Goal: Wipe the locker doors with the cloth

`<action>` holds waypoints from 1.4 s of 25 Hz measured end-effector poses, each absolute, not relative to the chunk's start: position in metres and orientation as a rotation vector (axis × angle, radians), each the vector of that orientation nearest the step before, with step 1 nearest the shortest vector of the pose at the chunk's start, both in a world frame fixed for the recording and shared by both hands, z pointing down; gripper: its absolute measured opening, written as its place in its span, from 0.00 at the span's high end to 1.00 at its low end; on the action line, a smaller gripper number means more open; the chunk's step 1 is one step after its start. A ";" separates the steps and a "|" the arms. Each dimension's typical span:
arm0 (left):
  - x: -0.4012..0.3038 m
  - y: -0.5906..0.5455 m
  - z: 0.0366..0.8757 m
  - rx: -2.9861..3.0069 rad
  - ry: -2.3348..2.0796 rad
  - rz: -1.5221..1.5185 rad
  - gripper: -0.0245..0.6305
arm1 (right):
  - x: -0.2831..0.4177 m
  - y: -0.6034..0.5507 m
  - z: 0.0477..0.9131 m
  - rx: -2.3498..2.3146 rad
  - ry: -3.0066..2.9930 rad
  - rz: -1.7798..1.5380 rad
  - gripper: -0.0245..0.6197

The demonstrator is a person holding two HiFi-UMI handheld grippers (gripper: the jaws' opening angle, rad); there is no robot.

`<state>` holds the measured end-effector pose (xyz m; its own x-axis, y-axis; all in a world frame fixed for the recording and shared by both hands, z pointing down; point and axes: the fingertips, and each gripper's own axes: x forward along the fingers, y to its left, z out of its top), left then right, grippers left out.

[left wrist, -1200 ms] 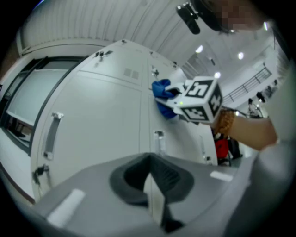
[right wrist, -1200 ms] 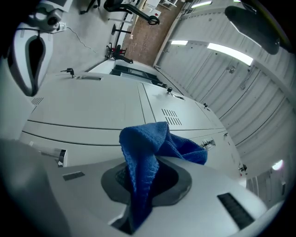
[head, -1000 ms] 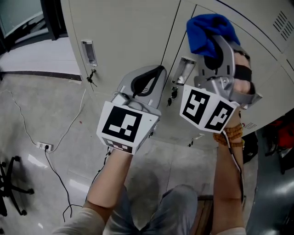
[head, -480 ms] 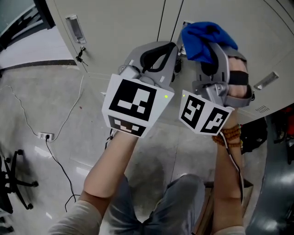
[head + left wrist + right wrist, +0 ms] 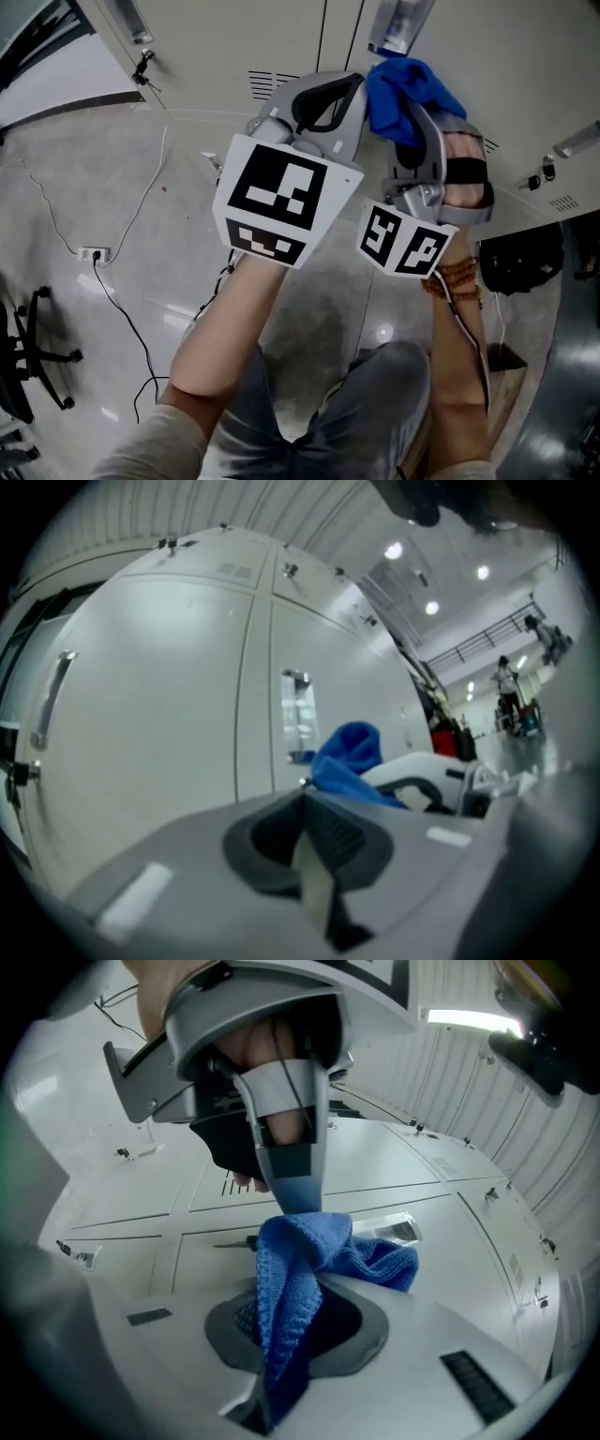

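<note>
One blue cloth (image 5: 417, 80) clamped in right tool (image 5: 413, 114); left tool (image 5: 323, 94) closed, empty.

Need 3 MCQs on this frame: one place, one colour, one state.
1. Where is the cloth?
A) on the floor
B) in the right gripper
C) hung on a locker handle

2. Cloth colour?
A) red
B) white
C) blue

3. Left gripper jaws?
A) together, empty
B) wide apart
C) shut on a key

Answers:
1. B, its jaws pinch the cloth in the right gripper view.
2. C, it is blue in every view.
3. A, the left gripper view shows them closed with nothing between.
</note>
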<state>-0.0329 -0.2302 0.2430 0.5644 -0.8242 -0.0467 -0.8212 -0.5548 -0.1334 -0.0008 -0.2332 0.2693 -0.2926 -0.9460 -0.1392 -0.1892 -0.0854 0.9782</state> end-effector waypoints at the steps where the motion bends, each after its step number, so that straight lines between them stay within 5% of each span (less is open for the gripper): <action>1: -0.033 -0.231 0.247 -2.653 1.409 -0.039 0.96 | -0.001 -0.233 0.277 1.259 -1.523 -1.431 0.89; 16: -0.043 -0.234 0.273 -2.661 1.479 -0.065 0.96 | 0.005 -0.233 0.347 1.054 -1.408 -1.444 0.89; 35: -0.027 -0.220 0.088 -2.501 1.390 0.082 0.96 | 0.027 -0.231 0.101 1.247 -1.291 -1.619 0.89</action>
